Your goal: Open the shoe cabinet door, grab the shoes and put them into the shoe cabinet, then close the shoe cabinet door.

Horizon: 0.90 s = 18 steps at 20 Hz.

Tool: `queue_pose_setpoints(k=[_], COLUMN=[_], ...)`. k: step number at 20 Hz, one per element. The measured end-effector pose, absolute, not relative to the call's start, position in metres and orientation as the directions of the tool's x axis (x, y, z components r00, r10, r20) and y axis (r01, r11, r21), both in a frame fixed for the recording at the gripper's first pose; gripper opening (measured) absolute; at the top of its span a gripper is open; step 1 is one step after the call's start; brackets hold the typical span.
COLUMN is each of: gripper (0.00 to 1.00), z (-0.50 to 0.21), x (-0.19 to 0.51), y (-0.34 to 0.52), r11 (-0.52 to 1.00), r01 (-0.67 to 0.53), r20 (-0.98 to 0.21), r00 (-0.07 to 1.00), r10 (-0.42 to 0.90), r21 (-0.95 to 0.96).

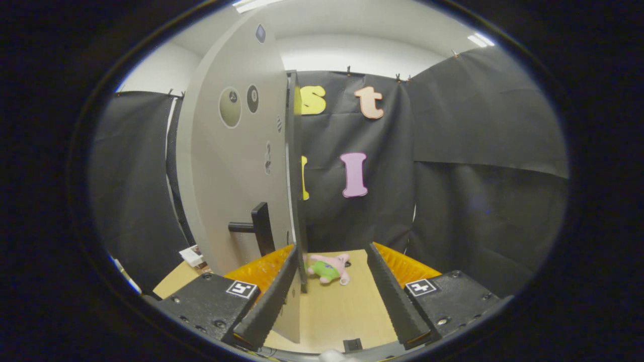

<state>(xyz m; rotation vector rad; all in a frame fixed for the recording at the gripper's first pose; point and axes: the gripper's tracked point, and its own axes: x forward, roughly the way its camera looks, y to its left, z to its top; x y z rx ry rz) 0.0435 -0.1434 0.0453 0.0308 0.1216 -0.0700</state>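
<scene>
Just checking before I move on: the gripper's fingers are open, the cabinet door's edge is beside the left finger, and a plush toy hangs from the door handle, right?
Not quite. In the gripper view the plush toy lies on the table beyond the fingers, not on the door handle. The gripper is open, the cabinet door edge beside its left finger.

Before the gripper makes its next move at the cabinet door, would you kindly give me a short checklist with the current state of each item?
1. Gripper fingers apart: ok, they stand open.
2. Door position: ok, it is swung out, its free edge just inside the left finger.
3. Both fingers pressing on the door: not ok, the right finger is well clear of it.
4. Door handle free: ok, it sticks out left of the fingers, nothing on it.
5. Path ahead: not ok, a plush toy lies on the wooden surface between the fingers.
6. Shoes located, cabinet inside ready: cannot tell.
</scene>
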Motion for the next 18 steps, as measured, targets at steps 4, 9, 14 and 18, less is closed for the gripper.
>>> queue_pose_setpoints(k=[4, 9, 14, 18], gripper=[0.93, 0.93, 0.93, 0.94], z=[0.044, 0.044, 0.044, 0.04], x=[0.04, 0.044, 0.062, 0.079], y=[-0.117, -0.058, 0.015, 0.089], r11=[0.997, 1.0, 0.998, 0.981], r01=[0.079, 0.026, -0.059, -0.192], r20=[-0.119, -0.112, -0.114, -0.128], r00=[0.99, 0.993, 0.992, 0.973], r10=[-0.077, -0.026, 0.059, 0.192], r21=[0.013, 0.004, 0.001, 0.009])
